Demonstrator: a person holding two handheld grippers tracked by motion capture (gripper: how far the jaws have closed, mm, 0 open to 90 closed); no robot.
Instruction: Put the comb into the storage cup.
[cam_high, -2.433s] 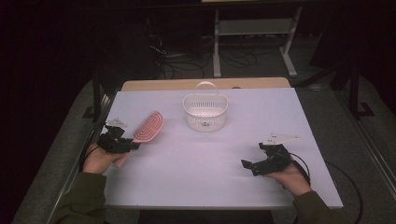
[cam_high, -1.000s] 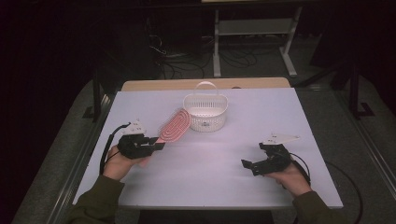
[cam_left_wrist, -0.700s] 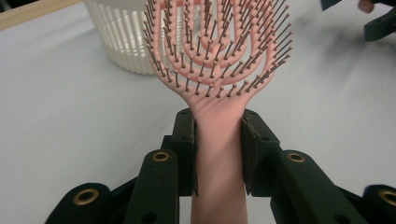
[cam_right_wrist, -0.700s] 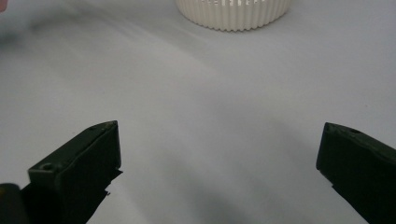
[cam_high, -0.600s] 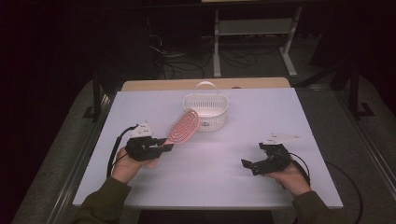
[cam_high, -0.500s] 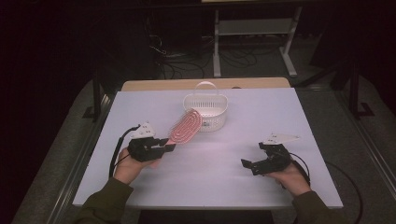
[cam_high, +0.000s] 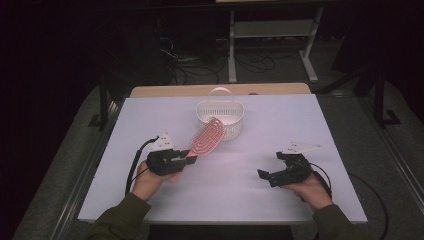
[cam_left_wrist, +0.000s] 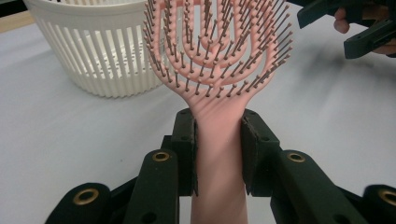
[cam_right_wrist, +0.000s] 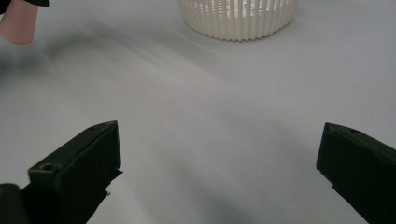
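Note:
My left gripper (cam_high: 187, 156) is shut on the handle of a pink vented hairbrush (cam_high: 206, 138), held above the table left of centre. In the left gripper view the two black pads clamp the brush handle (cam_left_wrist: 218, 135), and the bristled head (cam_left_wrist: 215, 44) rises in front of a white slatted basket (cam_left_wrist: 100, 51). In the high view the brush head reaches the basket's (cam_high: 220, 116) near rim. My right gripper (cam_high: 267, 170) rests low at the right front of the table, open, with bare table between its fingers (cam_right_wrist: 79, 172).
The white table (cam_high: 300, 125) has open surface in front of and beside the basket. The basket (cam_right_wrist: 238, 18) has an upright loop handle (cam_high: 219, 92). A wooden strip lies behind the table, with a metal stand and cables on the dark floor beyond.
My left gripper has carried the hairbrush rightward and forward from the table's left side until the brush head meets the basket. The right gripper has stayed put.

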